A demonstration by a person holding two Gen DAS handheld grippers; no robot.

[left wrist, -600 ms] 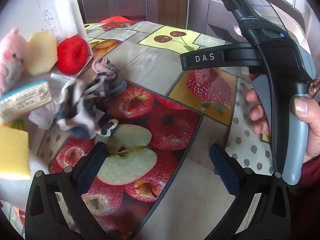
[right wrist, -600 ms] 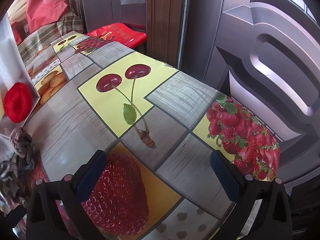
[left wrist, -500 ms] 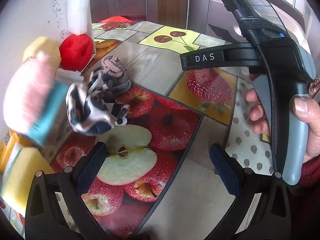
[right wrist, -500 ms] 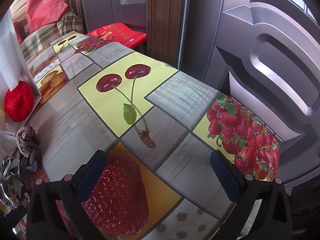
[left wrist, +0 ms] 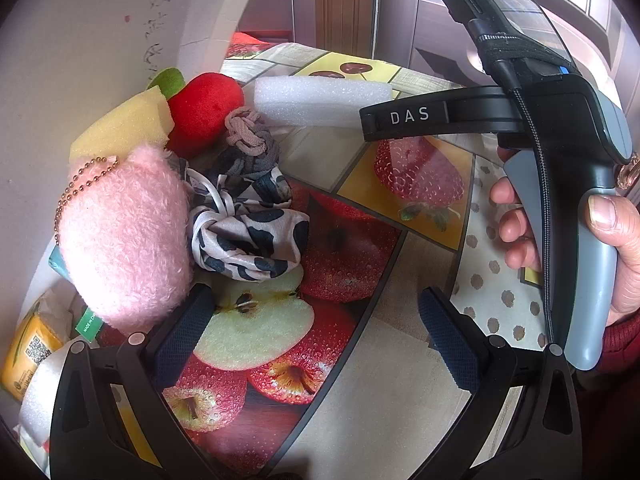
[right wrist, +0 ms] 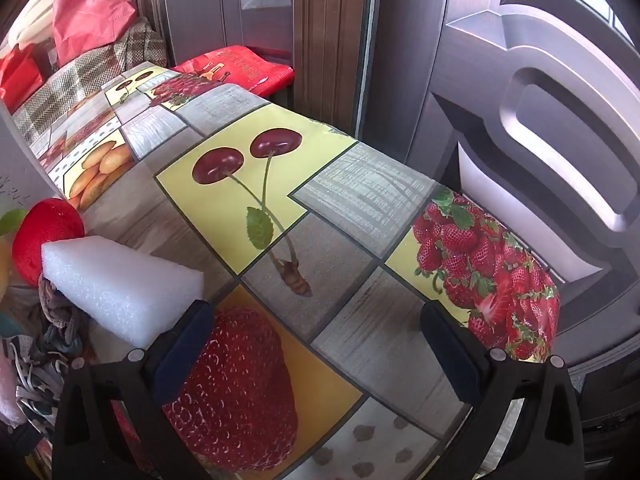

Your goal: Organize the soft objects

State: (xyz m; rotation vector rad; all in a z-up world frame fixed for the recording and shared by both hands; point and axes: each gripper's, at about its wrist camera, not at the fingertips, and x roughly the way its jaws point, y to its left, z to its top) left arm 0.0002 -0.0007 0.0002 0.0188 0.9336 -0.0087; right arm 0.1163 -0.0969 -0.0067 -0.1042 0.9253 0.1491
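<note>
Heaping against a white foam board wall (left wrist: pixel 100 40) at the table's left edge: fuzzy pink plush toy (left wrist: pixel 124 236) with bead chain, yellow sponge block (left wrist: pixel 124 128), round red plush apple (left wrist: pixel 204 112) with green leaf, knotted grey cord (left wrist: pixel 248 140), silky black-and-white patterned scarf (left wrist: pixel 252 240), all touching. White foam block (left wrist: pixel 320 100), grainy and rectangular, lies flat just beyond the apple; one end rests on the cord in right wrist view. Yellow tissue packet (left wrist: pixel 28 352) sits low left, partly hidden. Left gripper (left wrist: pixel 312 320) has fingers spread, empty; left pad is just beside the plush toy. Right gripper (right wrist: pixel 316 344) also has fingers spread, empty, handle in right hand (left wrist: pixel 616 248). Glossy fruit-print tablecloth (right wrist: pixel 360 240) is bare from the pile to the far and right edges; dark metal door (right wrist: pixel 520 120) stands just beyond the right edge.
</note>
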